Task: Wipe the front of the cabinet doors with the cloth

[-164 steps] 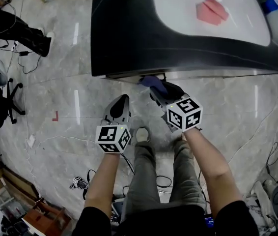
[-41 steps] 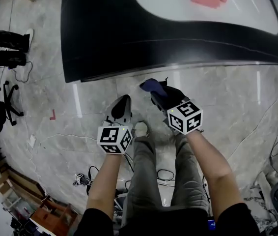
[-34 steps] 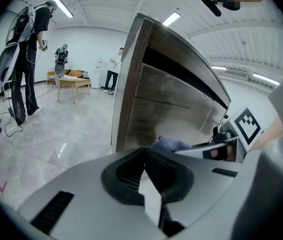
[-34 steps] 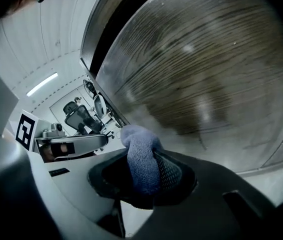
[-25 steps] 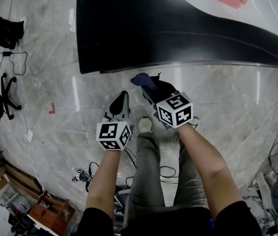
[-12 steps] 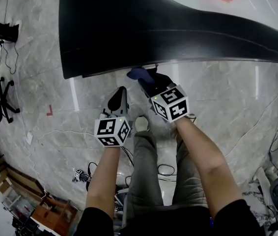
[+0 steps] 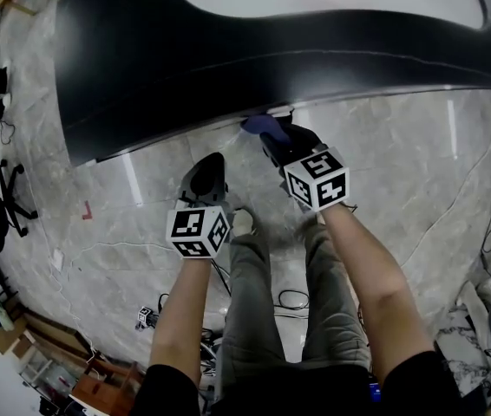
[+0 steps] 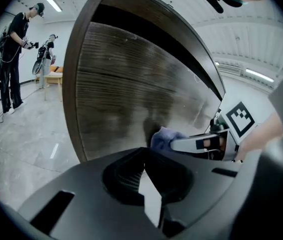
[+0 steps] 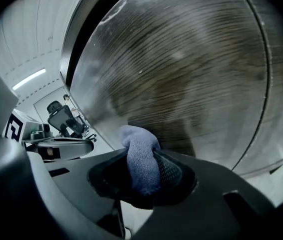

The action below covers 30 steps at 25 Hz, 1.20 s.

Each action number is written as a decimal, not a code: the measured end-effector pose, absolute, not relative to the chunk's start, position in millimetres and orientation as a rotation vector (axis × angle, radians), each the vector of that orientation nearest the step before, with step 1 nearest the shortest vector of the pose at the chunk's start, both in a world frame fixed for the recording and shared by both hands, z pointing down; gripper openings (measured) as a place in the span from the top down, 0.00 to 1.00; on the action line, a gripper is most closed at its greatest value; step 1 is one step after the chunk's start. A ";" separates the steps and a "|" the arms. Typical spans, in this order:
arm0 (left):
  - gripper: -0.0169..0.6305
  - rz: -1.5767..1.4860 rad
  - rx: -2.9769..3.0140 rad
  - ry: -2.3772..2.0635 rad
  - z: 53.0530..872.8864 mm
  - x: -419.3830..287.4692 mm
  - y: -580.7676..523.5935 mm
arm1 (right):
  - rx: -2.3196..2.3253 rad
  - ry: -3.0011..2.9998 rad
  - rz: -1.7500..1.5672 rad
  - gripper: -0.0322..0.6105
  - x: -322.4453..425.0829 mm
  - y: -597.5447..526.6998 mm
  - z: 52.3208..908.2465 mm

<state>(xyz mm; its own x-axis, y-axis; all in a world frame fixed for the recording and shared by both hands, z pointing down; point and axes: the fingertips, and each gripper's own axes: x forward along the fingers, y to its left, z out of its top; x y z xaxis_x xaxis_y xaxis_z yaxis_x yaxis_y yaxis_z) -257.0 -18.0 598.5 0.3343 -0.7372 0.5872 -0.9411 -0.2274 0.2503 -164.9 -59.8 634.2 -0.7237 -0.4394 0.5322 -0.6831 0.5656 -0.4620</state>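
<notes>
Currently both forearms extend forward; right gripper (image 7: pixel 271 137) clamps cloth (image 7: pixel 260 126) at cabinet door (image 9: pixel 181 74); left gripper (image 7: pixel 209 165) closed, empty.

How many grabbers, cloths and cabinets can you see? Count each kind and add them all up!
Grippers: 2, the left gripper and the right gripper
Blue cloths: 1, the cloth, pinched in the right gripper
Cabinets: 1, the cabinet
Total: 4

Cloth (image 9: pixel 137 146) lower end buried between right tongs (image 9: pixel 144 176).
</notes>
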 end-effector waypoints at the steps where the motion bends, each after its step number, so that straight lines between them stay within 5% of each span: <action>1: 0.98 0.471 2.045 -1.456 598.7 -250.0 -19.8 | 0.931 -2.439 0.946 0.76 -155.6 -62.1 634.9; 30: 0.98 0.517 2.175 -1.311 553.8 -119.8 -16.8 | 1.097 -2.504 1.084 0.76 -32.4 -41.6 567.1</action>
